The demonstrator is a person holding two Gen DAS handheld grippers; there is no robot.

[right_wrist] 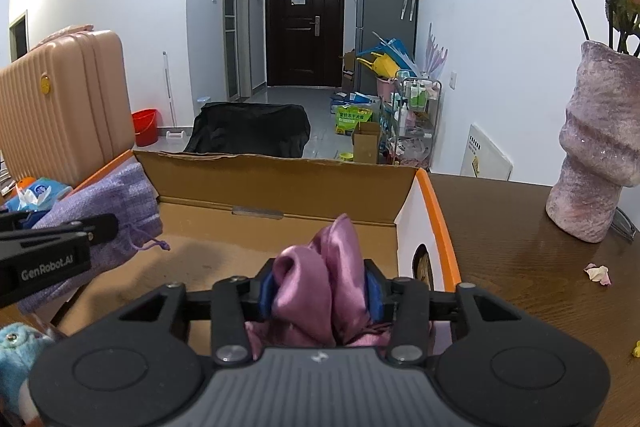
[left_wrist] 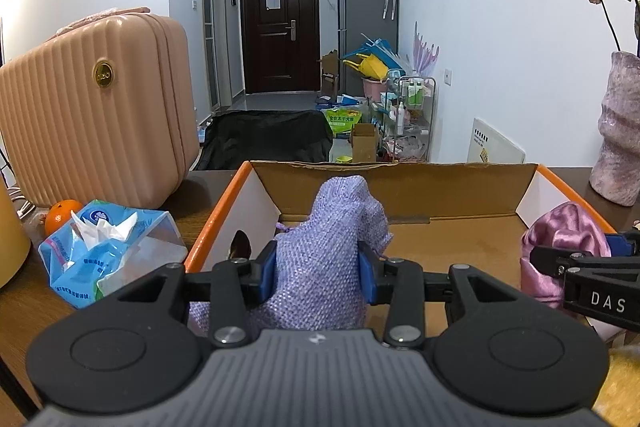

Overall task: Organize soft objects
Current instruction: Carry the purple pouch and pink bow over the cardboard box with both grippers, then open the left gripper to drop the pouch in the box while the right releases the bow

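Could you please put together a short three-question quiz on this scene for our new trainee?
1. True or false: the left gripper is shut on the lavender woven drawstring pouch.
2. Which item does the right gripper hold? A) a blue plush toy B) the pink satin pouch C) a tissue pack
3. Fill in: both pouches are held over the open orange-edged cardboard ____.

Key
1. True: the blue pads press in on both sides of the pouch.
2. B: the satin fabric bunches up between the pads.
3. Box. Whether either pouch touches the box floor cannot be told.
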